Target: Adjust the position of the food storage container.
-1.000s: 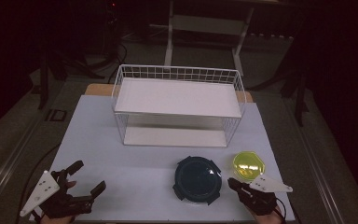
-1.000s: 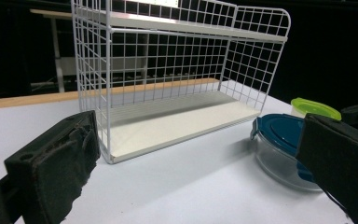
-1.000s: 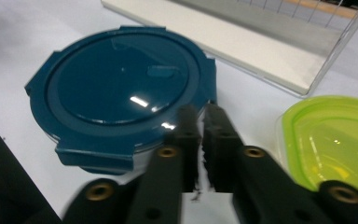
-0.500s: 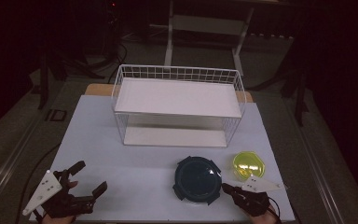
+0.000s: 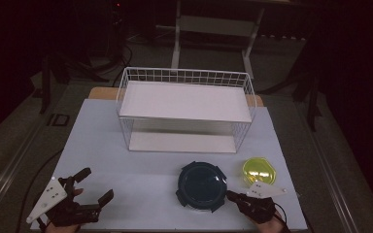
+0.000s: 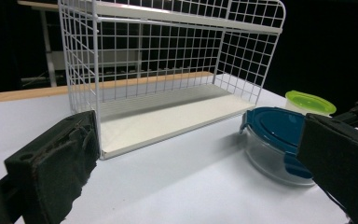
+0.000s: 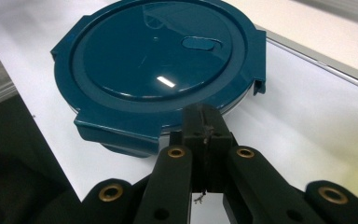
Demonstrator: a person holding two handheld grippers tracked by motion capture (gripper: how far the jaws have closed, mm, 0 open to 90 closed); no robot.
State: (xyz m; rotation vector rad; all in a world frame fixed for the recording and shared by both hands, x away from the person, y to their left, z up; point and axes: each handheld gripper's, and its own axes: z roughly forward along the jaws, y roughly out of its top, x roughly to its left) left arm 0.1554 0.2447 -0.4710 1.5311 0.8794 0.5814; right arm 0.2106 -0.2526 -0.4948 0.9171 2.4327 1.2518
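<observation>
A round clear container with a dark blue lid [image 5: 201, 184] [image 7: 161, 60] [image 6: 275, 133] stands at the table's front centre. A smaller container with a yellow-green lid [image 5: 258, 171] [image 6: 310, 102] sits just right of it. My right gripper [image 5: 230, 195] [image 7: 205, 119] is shut with nothing between its pads. Its tip is at the near rim of the blue lid, and I cannot tell if it touches. My left gripper [image 5: 96, 184] [image 6: 191, 154] rests open at the front left, its jaws wide apart and empty, pointing toward the rack and the blue container.
A white wire rack [image 5: 184, 99] [image 6: 168, 70] with two shelves stands mid-table, behind the containers. The white table [image 5: 126, 165] has free room between the rack and my left gripper. Dark floor and stands surround the table.
My right gripper has edged left, bringing its tip up to the blue-lidded container. The left gripper has stayed where it was.
</observation>
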